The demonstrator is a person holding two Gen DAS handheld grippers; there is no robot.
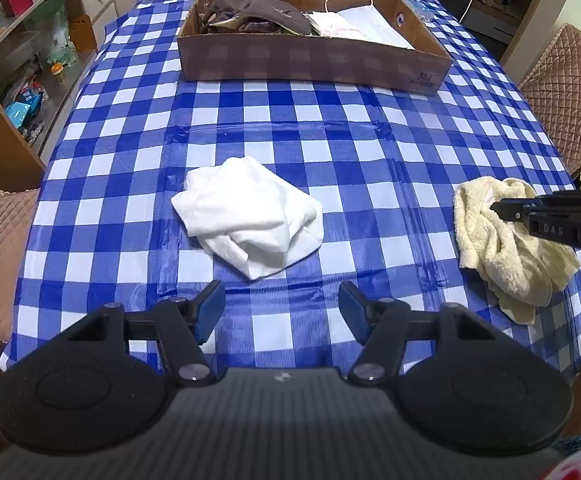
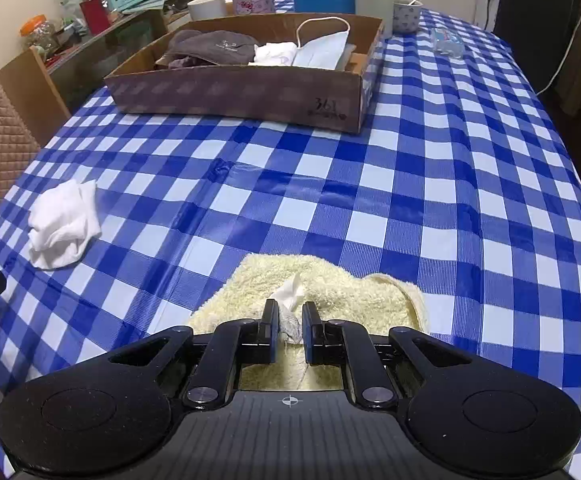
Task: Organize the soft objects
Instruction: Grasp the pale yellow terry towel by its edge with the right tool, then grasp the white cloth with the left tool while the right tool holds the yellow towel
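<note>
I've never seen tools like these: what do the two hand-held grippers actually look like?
Both are matte black plastic. The left hand-held gripper has round side discs, jointed linkage arms with metal pivot pins and blue finger pads. The right hand-held gripper is built alike, with a crosshair mark on its ribbed body.

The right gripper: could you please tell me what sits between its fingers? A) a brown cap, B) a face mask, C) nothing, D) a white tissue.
D: the right gripper is closed on a crumpled white tissue above the yellow towel.
</note>
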